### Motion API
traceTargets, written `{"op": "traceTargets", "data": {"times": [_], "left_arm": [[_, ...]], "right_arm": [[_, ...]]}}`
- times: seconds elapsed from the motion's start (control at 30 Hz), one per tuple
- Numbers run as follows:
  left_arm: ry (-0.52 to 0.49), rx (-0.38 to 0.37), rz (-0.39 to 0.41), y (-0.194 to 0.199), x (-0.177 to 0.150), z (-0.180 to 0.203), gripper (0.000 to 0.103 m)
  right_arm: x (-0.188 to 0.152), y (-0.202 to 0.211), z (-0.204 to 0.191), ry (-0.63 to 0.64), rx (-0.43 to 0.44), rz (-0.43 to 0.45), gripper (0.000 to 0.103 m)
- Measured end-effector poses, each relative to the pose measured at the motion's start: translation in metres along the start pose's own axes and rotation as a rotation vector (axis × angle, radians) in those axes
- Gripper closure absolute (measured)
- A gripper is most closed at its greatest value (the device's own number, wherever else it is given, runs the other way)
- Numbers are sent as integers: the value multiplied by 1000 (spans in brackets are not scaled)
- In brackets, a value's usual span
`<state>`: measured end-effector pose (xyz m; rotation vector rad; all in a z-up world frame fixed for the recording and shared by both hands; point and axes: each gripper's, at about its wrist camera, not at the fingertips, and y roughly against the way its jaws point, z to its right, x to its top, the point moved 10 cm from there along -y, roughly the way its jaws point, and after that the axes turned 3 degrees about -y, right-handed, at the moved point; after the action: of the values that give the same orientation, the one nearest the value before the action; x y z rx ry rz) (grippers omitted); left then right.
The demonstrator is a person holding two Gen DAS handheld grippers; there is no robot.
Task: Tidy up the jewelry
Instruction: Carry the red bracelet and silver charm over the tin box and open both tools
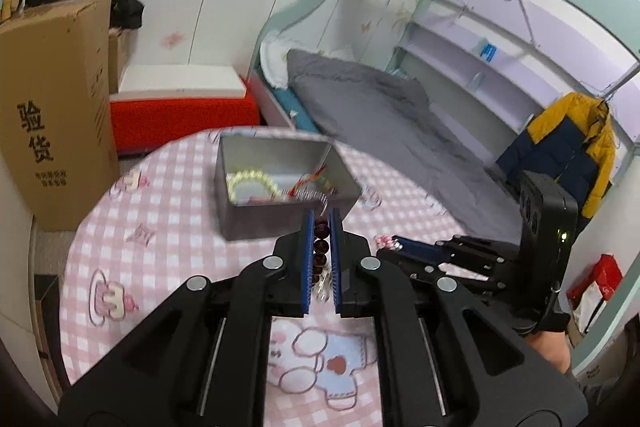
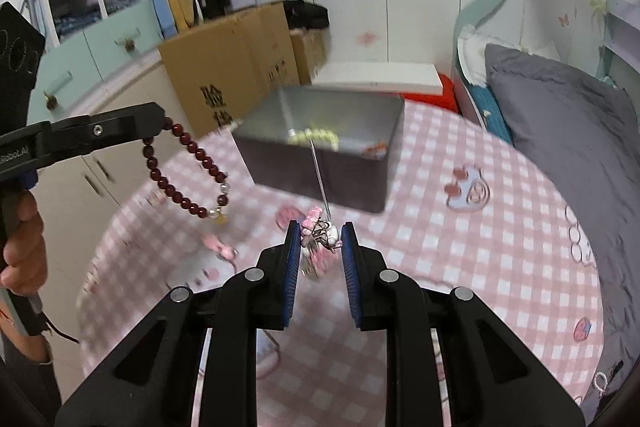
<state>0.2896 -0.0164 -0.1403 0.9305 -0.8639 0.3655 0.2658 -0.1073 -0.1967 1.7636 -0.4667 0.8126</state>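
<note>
Left tongs (image 1: 323,227) clamped on dark red bead bracelet (image 2: 182,169), lifted clear of pink checked bench (image 2: 460,247). Right tongs (image 2: 320,233) pinching pink charm chain (image 2: 322,231). Grey metal tin (image 1: 280,187) beyond – pale bead bracelet (image 1: 250,181) inside. Hanging loop visible only from right wrist.

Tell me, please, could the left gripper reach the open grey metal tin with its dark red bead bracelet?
Probably yes: the left gripper, shut on the dark red bead bracelet, hangs before the open grey metal tin with nothing between.
</note>
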Motion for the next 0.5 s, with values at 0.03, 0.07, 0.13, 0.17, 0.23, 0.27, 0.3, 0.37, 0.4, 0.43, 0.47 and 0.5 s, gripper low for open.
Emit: {"op": "traceTargets", "data": {"times": [0.03,0.07,0.13,0.17,0.23,0.27,0.3,0.37,0.4,0.43,0.47,0.5], "left_arm": [[-5,-1,8,1,5,1,95],[-11,-2,21,3,12,2,95],[-24,-7,39,3,24,5,95],[-31,-2,51,3,32,7,95],[-43,-4,61,1,43,9,95],[-46,-5,65,-3,49,10,95],[-48,-7,66,-7,54,10,95],[-47,4,58,-15,60,7,95],[-47,13,50,-22,63,5,95],[-46,19,48,-27,65,3,95],[-44,23,43,-32,66,0,95],[-39,28,35,-38,66,-2,95]], "right_arm": [[8,2,-1,0,6,15,84],[13,3,-2,1,9,25,84],[24,5,-4,4,10,45,84],[30,5,-4,5,12,53,84],[43,3,-3,5,13,73,84],[47,3,-2,5,16,78,84],[51,2,-2,4,20,83,84],[61,-3,0,0,20,89,84],[65,-7,2,0,17,89,84],[66,-11,3,-3,16,89,84],[67,-15,5,-4,14,85,84],[67,-17,6,-4,12,81,84]]}}
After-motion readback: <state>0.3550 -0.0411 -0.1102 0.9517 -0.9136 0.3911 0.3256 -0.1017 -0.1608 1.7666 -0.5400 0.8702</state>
